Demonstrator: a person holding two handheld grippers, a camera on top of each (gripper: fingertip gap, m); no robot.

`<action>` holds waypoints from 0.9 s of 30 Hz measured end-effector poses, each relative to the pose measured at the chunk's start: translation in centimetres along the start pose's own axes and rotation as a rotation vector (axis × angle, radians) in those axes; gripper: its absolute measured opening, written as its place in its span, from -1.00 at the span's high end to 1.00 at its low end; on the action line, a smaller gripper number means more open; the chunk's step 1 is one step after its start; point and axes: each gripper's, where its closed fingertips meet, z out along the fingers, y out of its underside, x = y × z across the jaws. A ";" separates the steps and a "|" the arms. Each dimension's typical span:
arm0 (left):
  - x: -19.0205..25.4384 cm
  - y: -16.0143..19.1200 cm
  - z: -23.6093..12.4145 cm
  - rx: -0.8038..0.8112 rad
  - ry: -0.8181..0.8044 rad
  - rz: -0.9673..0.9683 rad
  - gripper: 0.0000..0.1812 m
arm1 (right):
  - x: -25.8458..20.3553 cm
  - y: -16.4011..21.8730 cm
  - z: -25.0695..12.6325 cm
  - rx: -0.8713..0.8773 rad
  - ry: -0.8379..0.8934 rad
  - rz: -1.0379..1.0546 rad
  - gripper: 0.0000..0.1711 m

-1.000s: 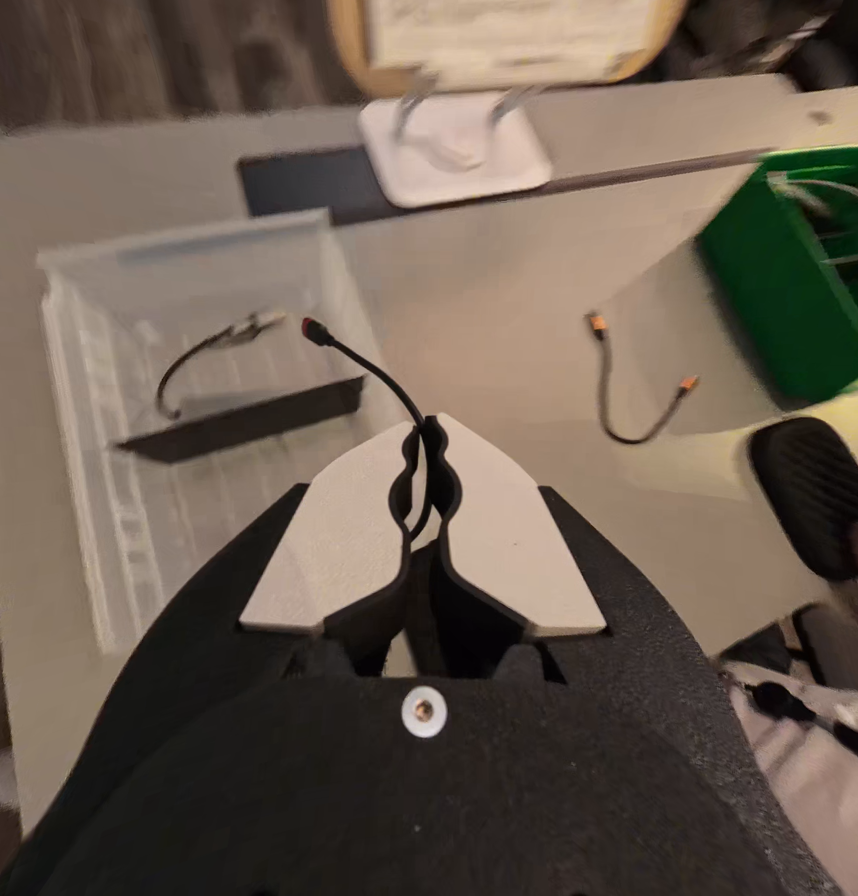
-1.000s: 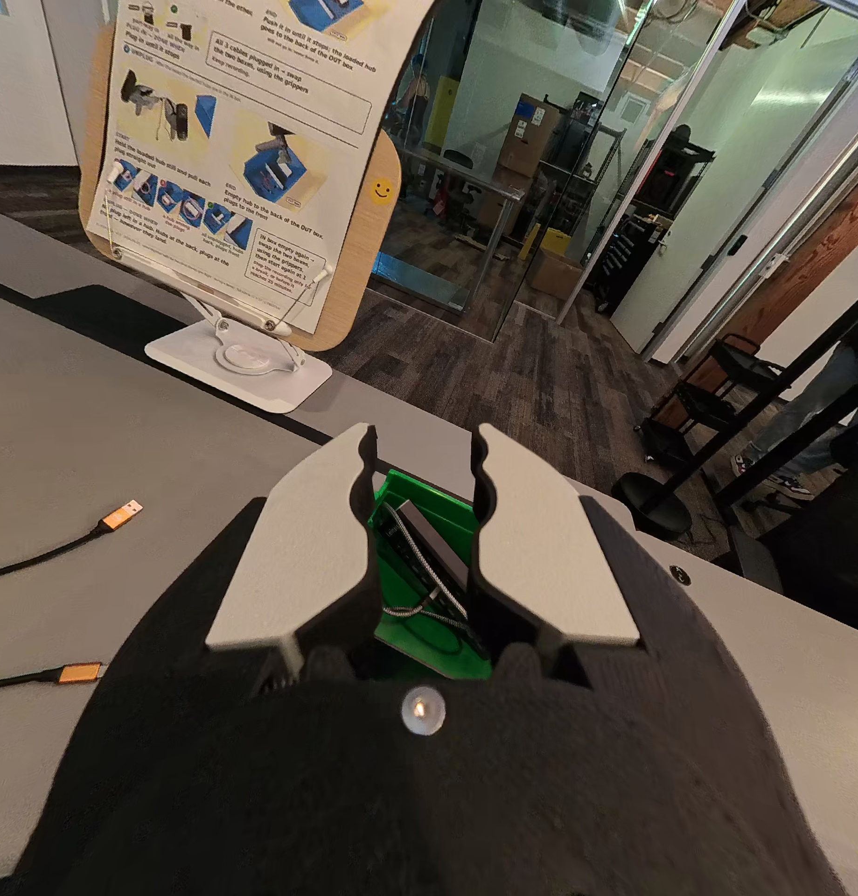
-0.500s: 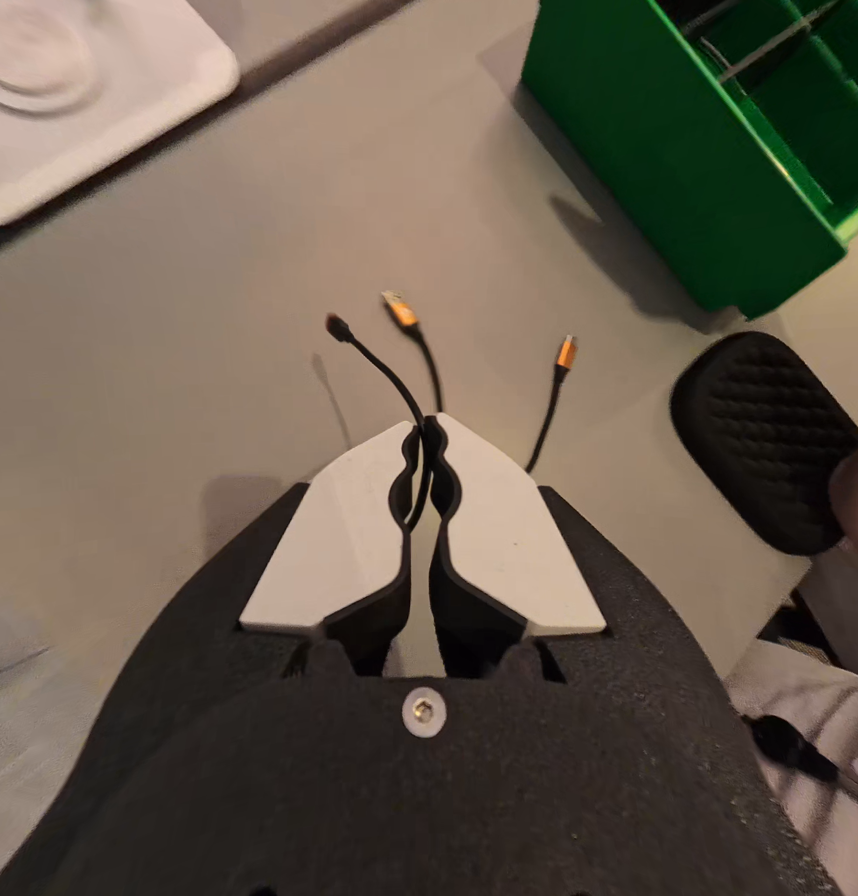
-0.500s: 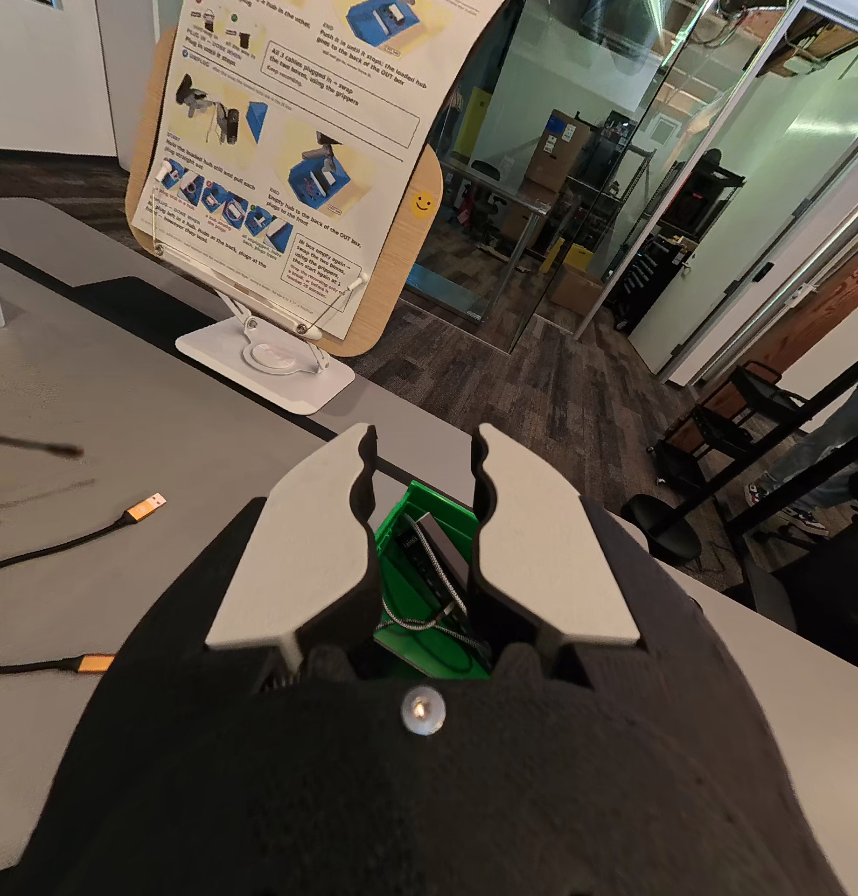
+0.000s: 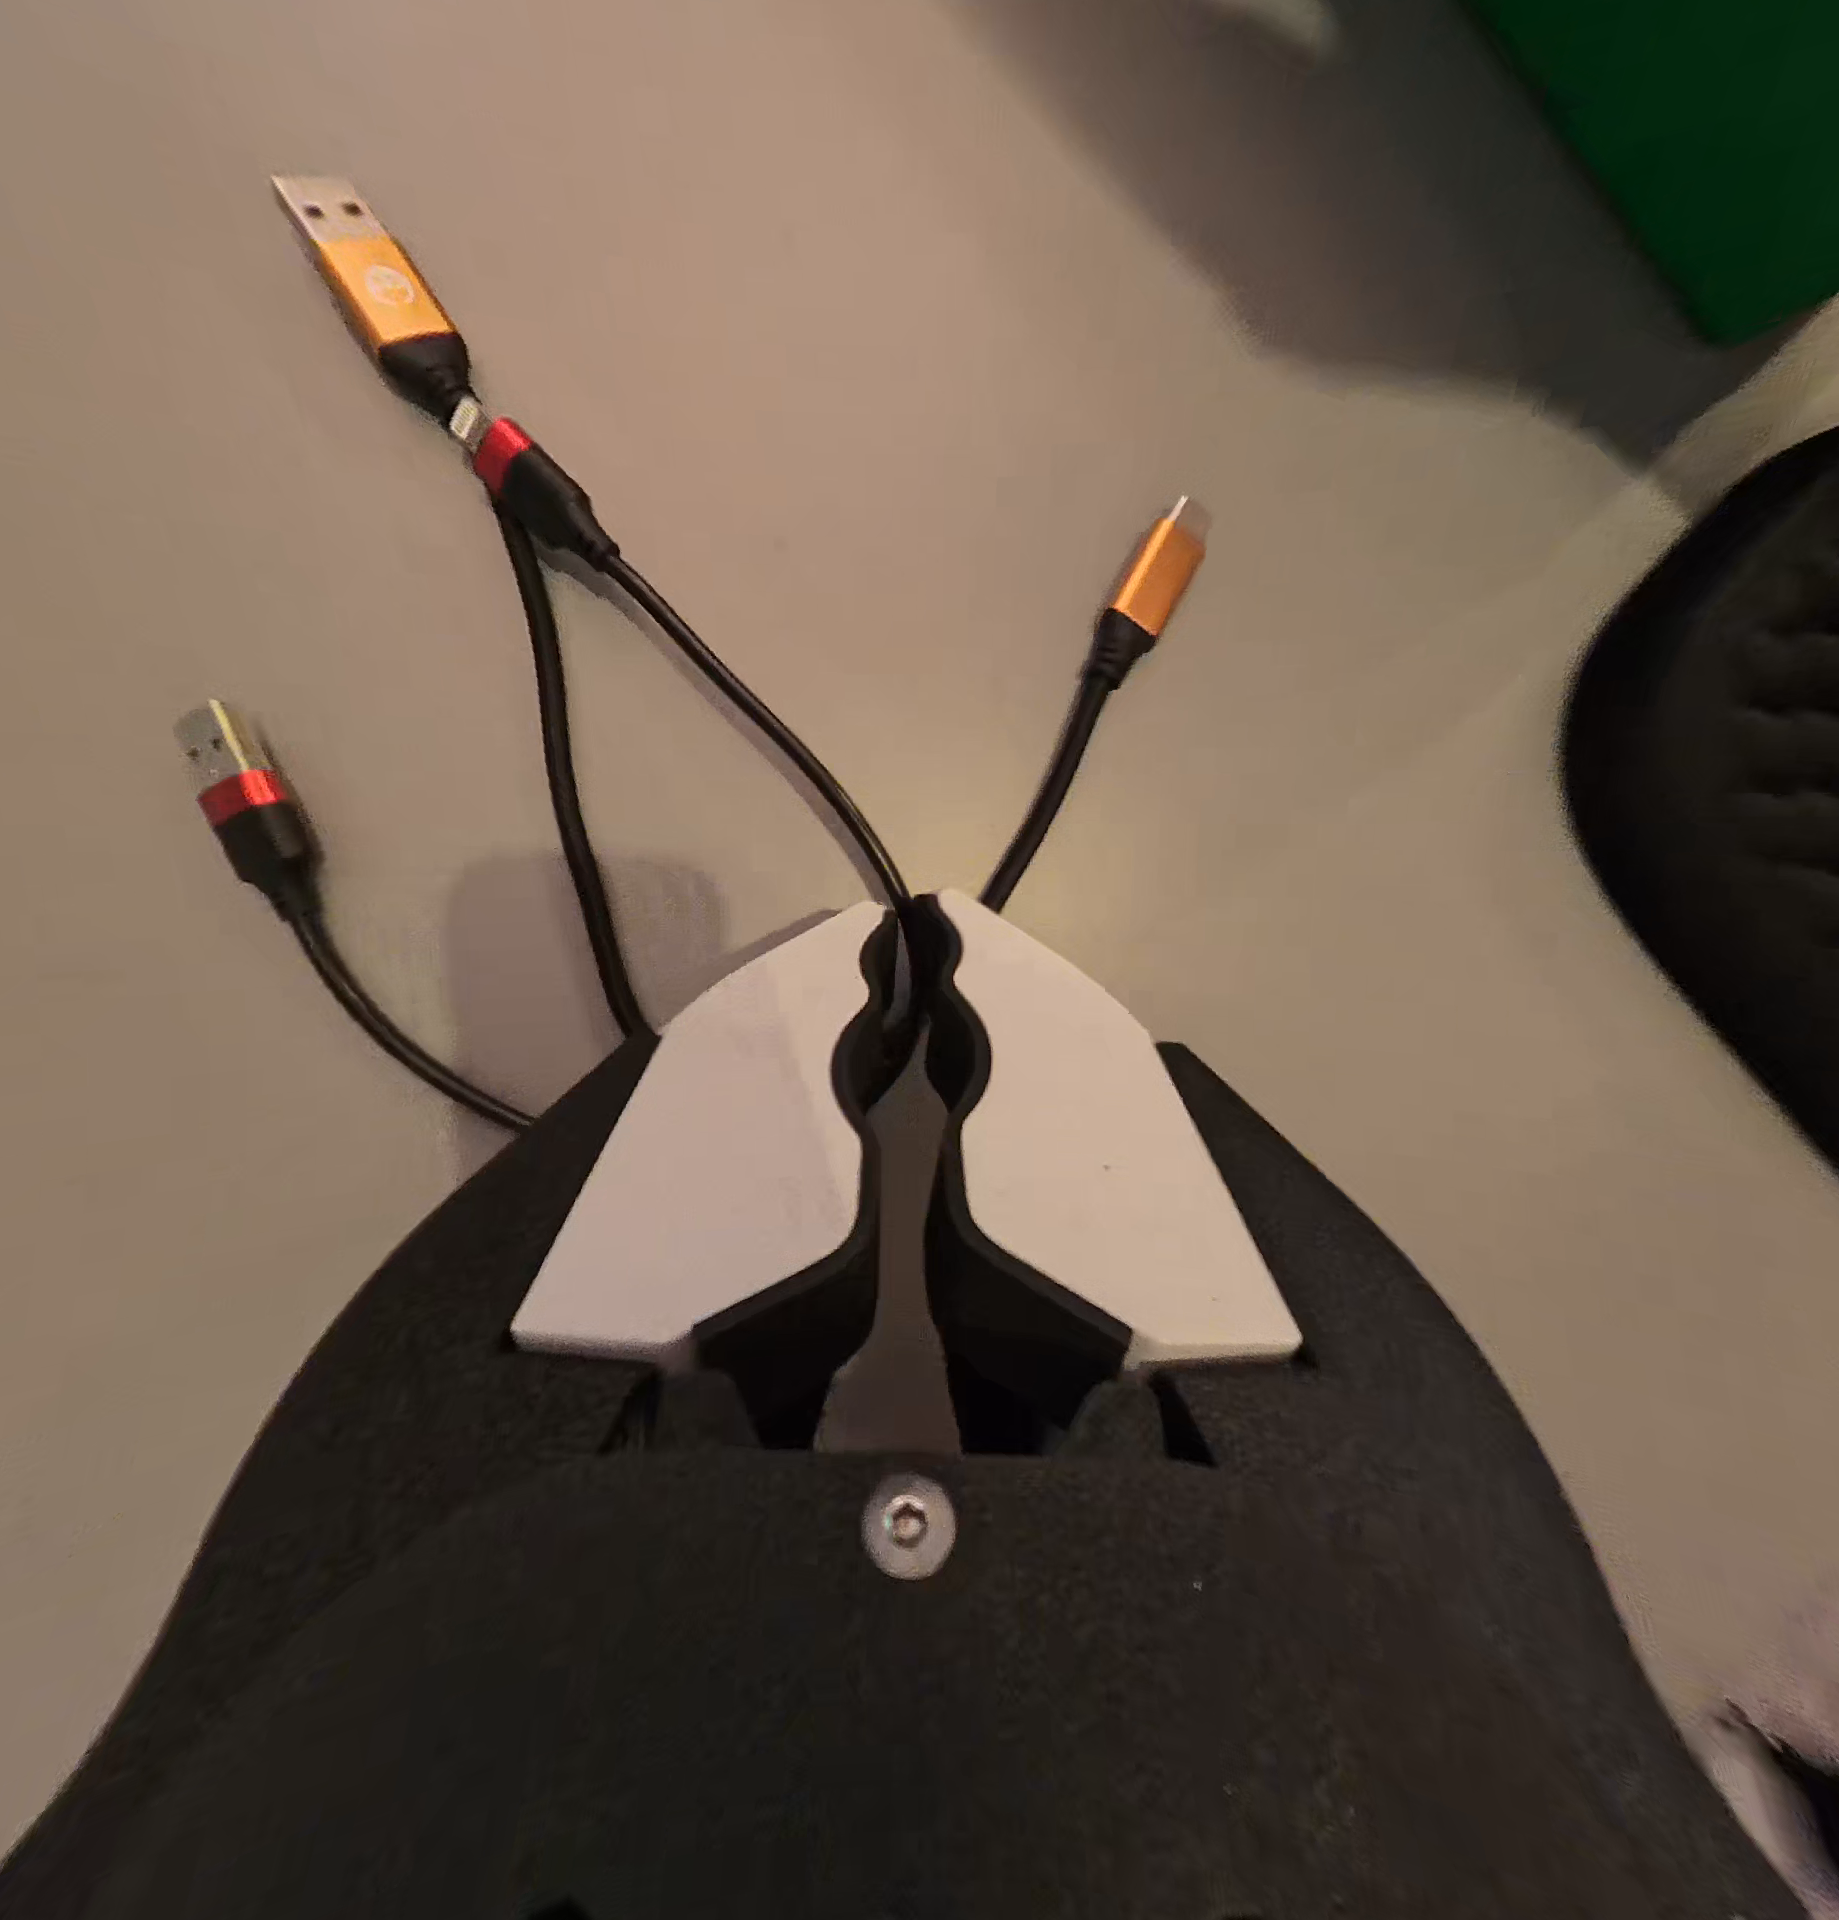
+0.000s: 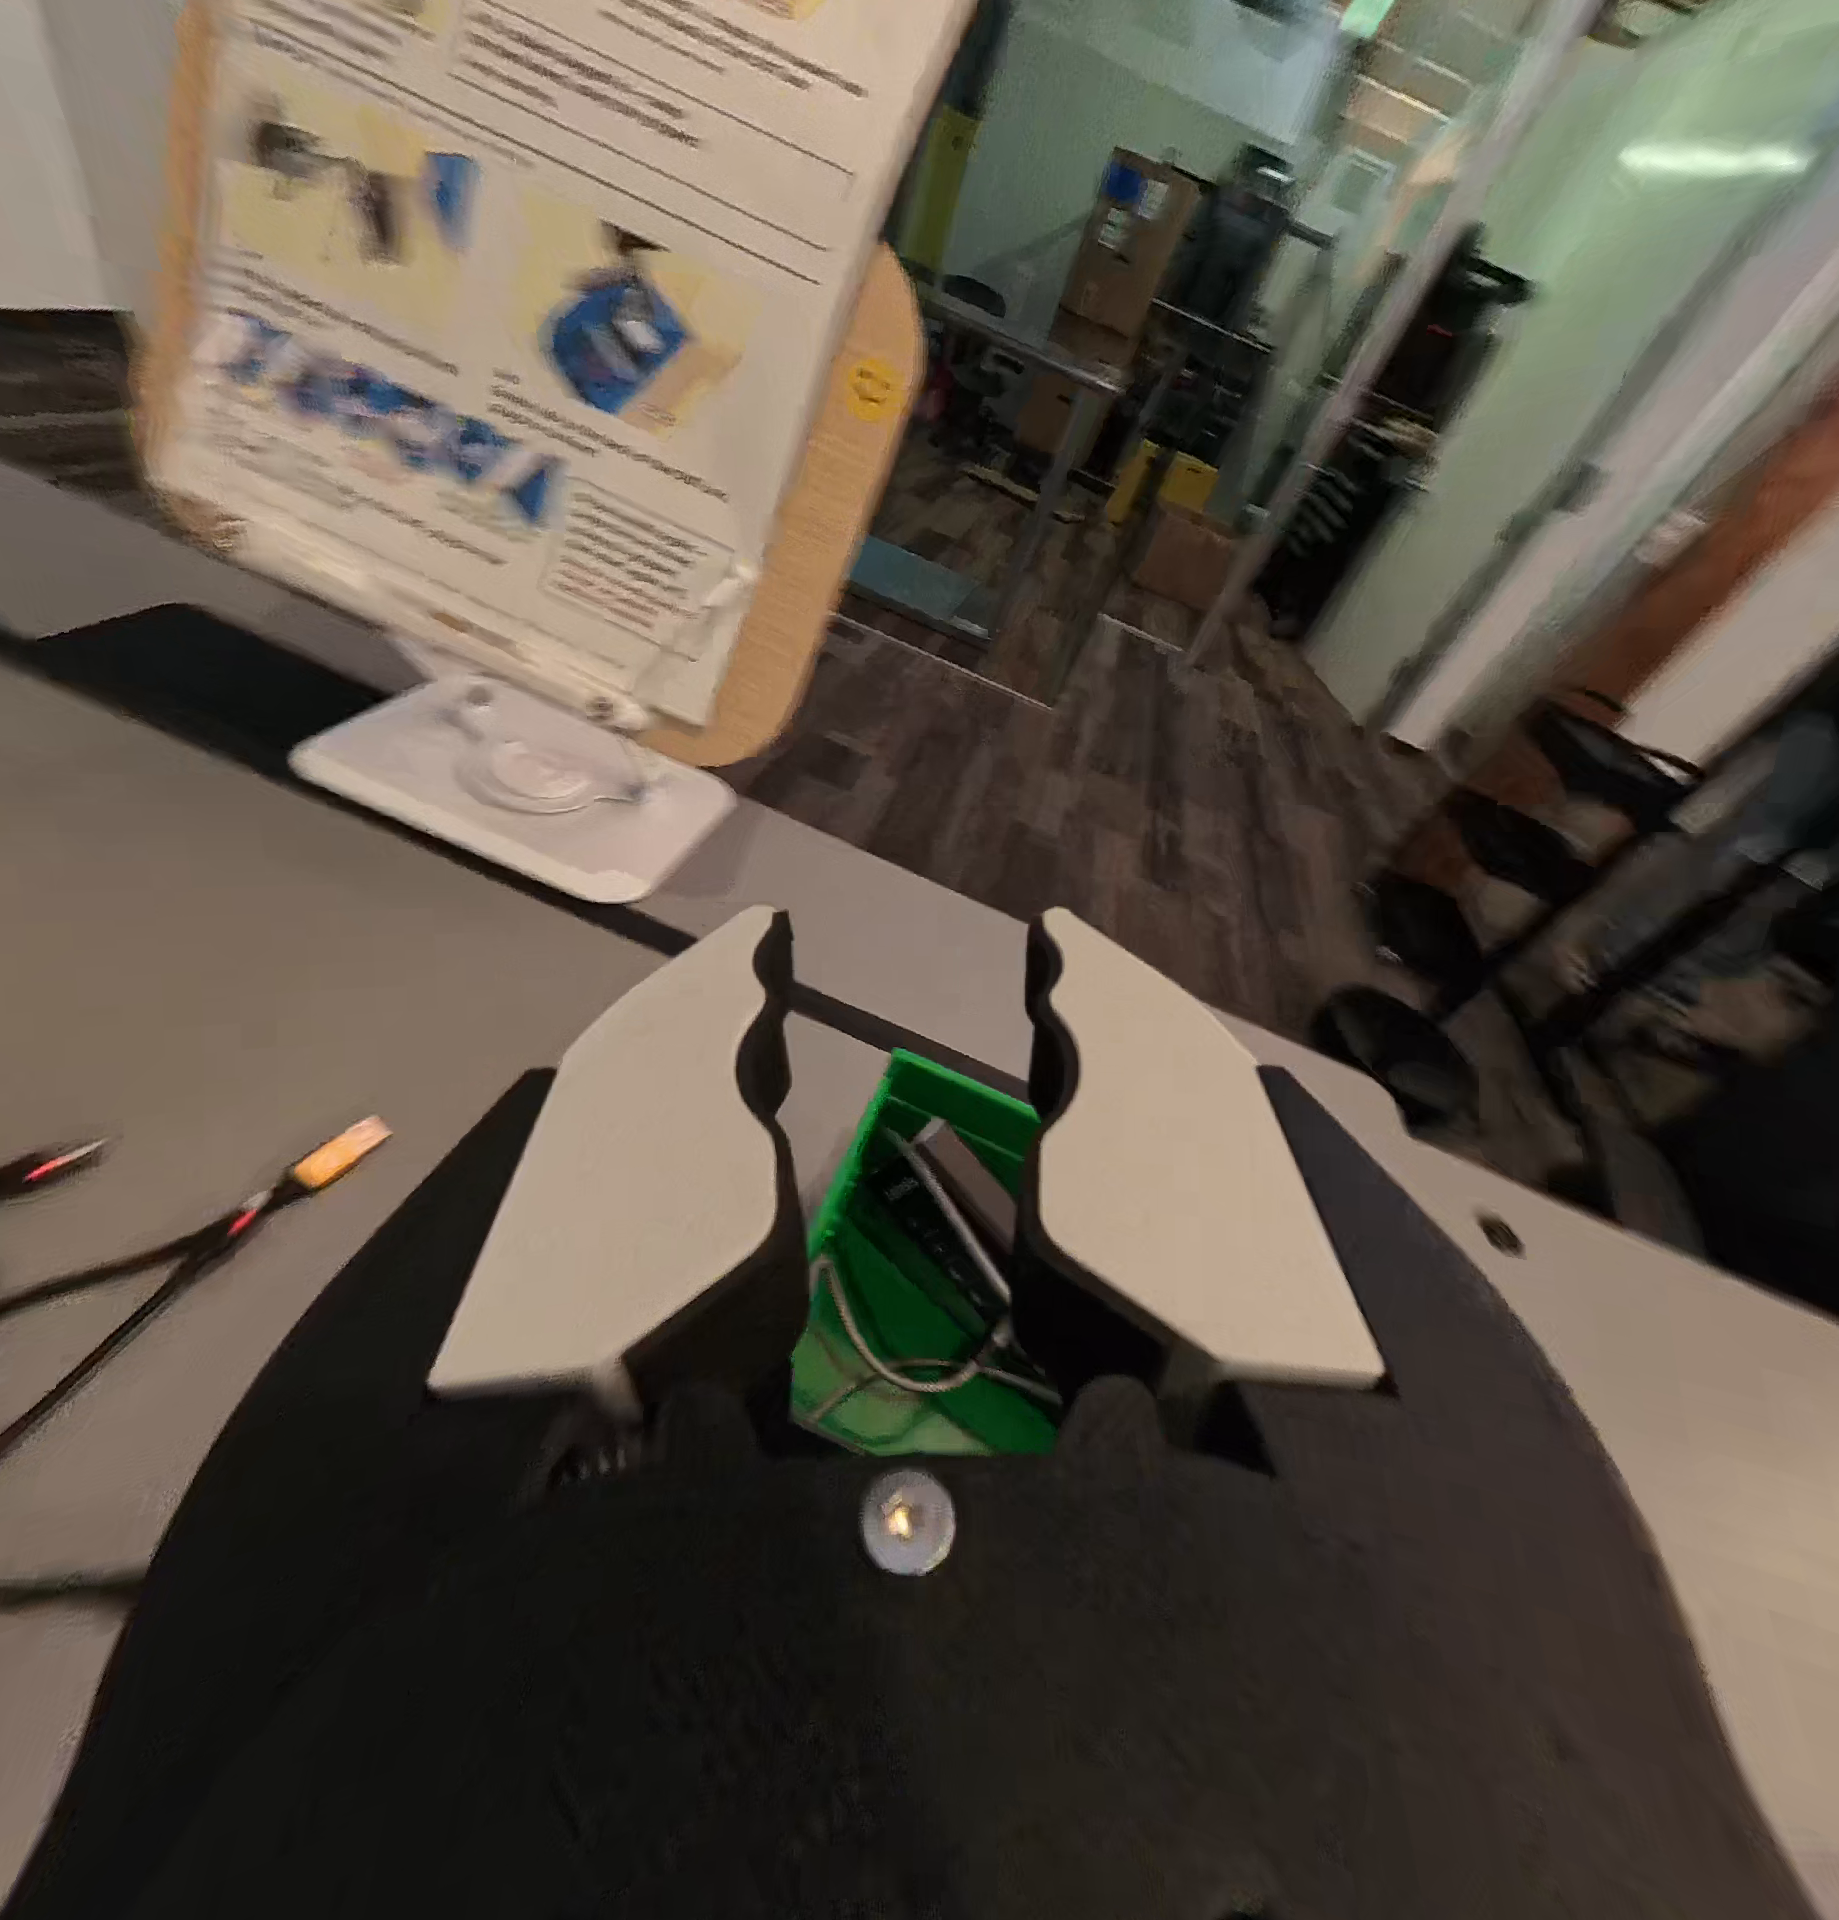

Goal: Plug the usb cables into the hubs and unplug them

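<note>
Left gripper [image 5: 910, 909]: jaws closed almost fully, pinching a thin black cable with red collars [image 5: 749, 696] at the fingertips. This cable runs up and left from the tips to a small red-collared plug [image 5: 494, 452], whose tip lies against the black strain relief of an orange USB-A plug [image 5: 369, 270]. The other end of the red-collared cable, a USB-A plug with a red band [image 5: 227, 764], lies flat on the grey table [image 5: 894, 364] to the left, its lead curving under the gripper body. Orange-plug cable [image 5: 562, 748]: black lead, running from the USB-A plug down to the left fingertip and passing out of sight beneath it; its second end, a small orange plug [image 5: 1154, 577], lies to the right of the tips, pointing up and right. Green bin [image 5: 1725, 135]: blurred, at the top right corner, well apart from the cables. Right gripper [image 6: 907, 935]: jaws wide apart, holding nothing, hovering over the table. Between its fingers shows the same green bin [image 6: 962, 1101], with dividers, containing a dark hub [image 6: 936, 1216] and a grey braided cable [image 6: 894, 1361] looped at the near end. The cables appear at the left edge of the right wrist view, blurred. Instruction sheet on a wooden board [image 6: 520, 343], propped on a white stand [image 6: 520, 790] at the table's far edge. Behind it: wood-pattern floor and glass partitions.
</note>
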 end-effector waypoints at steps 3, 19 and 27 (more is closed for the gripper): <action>-0.5 -0.9 -0.6 0.068 -0.065 0.012 0.70 | 2.5 0.5 0.3 -0.077 0.292 0.046 0.38; -2.9 -2.7 -10.6 0.301 -0.129 -0.009 0.18 | -1.5 -1.8 1.8 -0.005 0.350 -0.051 0.24; -16.1 -4.8 -23.5 0.371 -0.985 0.296 0.21 | -2.1 -1.1 2.5 -0.032 0.292 -0.052 0.25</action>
